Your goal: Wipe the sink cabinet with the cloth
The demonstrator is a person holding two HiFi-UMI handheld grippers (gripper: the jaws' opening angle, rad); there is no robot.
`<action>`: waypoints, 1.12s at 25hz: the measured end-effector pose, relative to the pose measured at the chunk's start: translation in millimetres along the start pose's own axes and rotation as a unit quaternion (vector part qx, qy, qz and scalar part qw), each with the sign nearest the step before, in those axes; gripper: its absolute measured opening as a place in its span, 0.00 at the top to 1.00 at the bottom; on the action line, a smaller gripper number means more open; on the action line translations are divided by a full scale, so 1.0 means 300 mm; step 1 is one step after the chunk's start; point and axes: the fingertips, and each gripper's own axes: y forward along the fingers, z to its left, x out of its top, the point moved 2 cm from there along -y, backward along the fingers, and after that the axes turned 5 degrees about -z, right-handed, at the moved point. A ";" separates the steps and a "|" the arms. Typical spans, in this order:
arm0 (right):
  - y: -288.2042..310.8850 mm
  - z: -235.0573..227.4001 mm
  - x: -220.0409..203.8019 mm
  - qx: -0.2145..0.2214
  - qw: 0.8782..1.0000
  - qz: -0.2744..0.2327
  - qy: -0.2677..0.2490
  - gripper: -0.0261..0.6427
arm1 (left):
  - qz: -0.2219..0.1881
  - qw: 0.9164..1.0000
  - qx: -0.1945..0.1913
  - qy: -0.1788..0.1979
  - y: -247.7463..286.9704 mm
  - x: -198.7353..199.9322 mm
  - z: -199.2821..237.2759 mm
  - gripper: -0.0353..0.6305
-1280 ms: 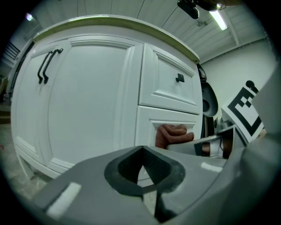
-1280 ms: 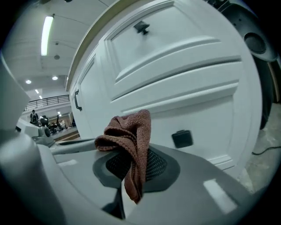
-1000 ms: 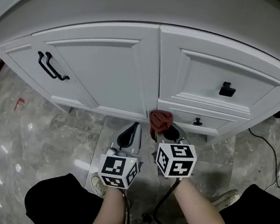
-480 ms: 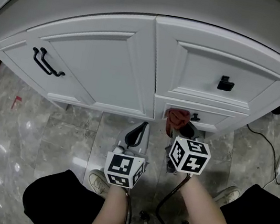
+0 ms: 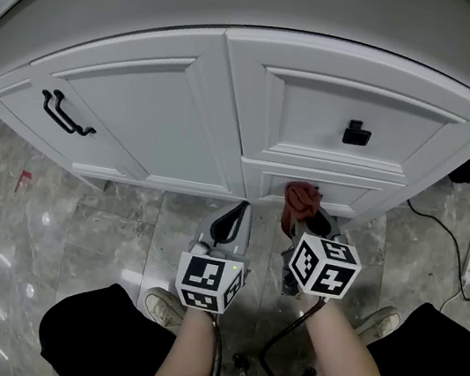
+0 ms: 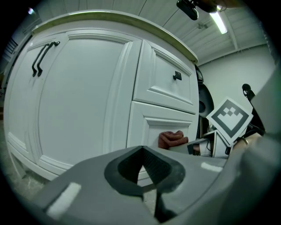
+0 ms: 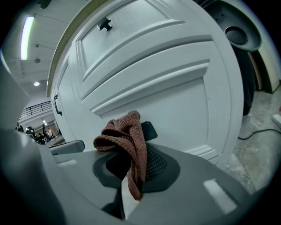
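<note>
Looking down in the head view, the right gripper (image 5: 305,218) held the reddish-brown cloth (image 5: 301,198) against the lower drawer front (image 5: 346,192) of the white sink cabinet (image 5: 140,113). The left gripper (image 5: 230,219) hung just beside it, clear of the cabinet, over the marble floor (image 5: 77,228).

Left gripper view: jaws together, nothing between them.

Right gripper view: jaws clamped on the cloth, its bunched top standing above them before the drawer panel.

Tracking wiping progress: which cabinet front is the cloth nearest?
The small lower drawer, beneath the larger knobbed drawer; the cloth sits at its face, away from the tall door.
</note>
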 end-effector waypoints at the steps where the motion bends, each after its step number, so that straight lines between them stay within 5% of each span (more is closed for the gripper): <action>1: -0.013 -0.001 0.004 0.001 1.000 -0.001 0.000 0.84 | -0.001 1.000 -0.003 0.000 0.007 0.004 -0.011 0.94; 14: -0.092 -0.171 0.086 -0.044 0.998 -0.040 0.021 0.84 | 0.006 0.998 -0.057 0.004 0.069 -0.016 -0.194 0.95; 28: -0.150 -0.344 0.129 -0.078 0.995 -0.048 0.028 0.84 | 0.011 0.997 -0.073 -0.002 0.132 -0.031 -0.274 0.95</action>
